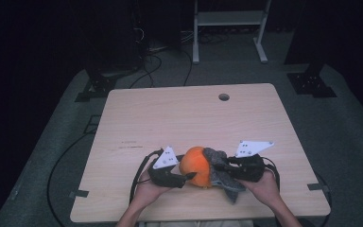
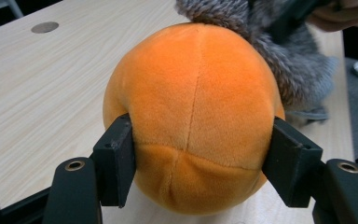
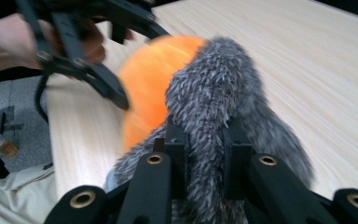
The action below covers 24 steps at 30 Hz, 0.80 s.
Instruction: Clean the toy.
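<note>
Both grippers hold one plush toy near the front edge of the surface (image 1: 137, 113).

The left gripper (image 2: 200, 161) has its fingers pressed on both sides of the orange plush ball (image 2: 196, 116); the right gripper (image 3: 204, 161) is nearly closed, pinching the grey furry cover (image 3: 214, 98). To separate them well, I think — keep the ball steady and pull the cover away slowly, straight.
</note>
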Motion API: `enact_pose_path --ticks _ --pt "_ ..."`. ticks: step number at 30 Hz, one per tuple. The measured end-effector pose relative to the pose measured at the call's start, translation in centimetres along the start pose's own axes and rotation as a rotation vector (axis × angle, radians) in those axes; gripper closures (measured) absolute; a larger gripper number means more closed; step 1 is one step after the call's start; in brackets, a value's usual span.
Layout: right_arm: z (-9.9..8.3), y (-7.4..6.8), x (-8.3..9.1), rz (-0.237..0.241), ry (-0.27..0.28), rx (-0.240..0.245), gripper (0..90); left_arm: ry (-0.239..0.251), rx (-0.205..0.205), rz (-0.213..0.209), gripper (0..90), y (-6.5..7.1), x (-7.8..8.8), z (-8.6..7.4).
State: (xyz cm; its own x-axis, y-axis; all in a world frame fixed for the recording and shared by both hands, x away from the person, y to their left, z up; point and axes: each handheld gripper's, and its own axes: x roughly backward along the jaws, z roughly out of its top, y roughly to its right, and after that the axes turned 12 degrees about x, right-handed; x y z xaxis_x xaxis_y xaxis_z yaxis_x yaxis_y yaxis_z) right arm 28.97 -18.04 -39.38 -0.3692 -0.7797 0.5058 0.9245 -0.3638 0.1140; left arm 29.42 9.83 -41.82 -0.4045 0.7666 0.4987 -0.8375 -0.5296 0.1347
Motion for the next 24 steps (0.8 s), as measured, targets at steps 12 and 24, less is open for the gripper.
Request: enact_pose_path --ticks 12,24 --pt "0.4 -0.3 0.0 -0.039 -0.014 0.040 76.0 -0.008 -0.003 0.015 32.7 0.4 -0.3 0.1" --pt "0.7 -0.5 -0.5 -0.040 -0.001 0.060 76.3 -0.009 0.035 0.016 31.8 0.1 -0.4 -0.3"
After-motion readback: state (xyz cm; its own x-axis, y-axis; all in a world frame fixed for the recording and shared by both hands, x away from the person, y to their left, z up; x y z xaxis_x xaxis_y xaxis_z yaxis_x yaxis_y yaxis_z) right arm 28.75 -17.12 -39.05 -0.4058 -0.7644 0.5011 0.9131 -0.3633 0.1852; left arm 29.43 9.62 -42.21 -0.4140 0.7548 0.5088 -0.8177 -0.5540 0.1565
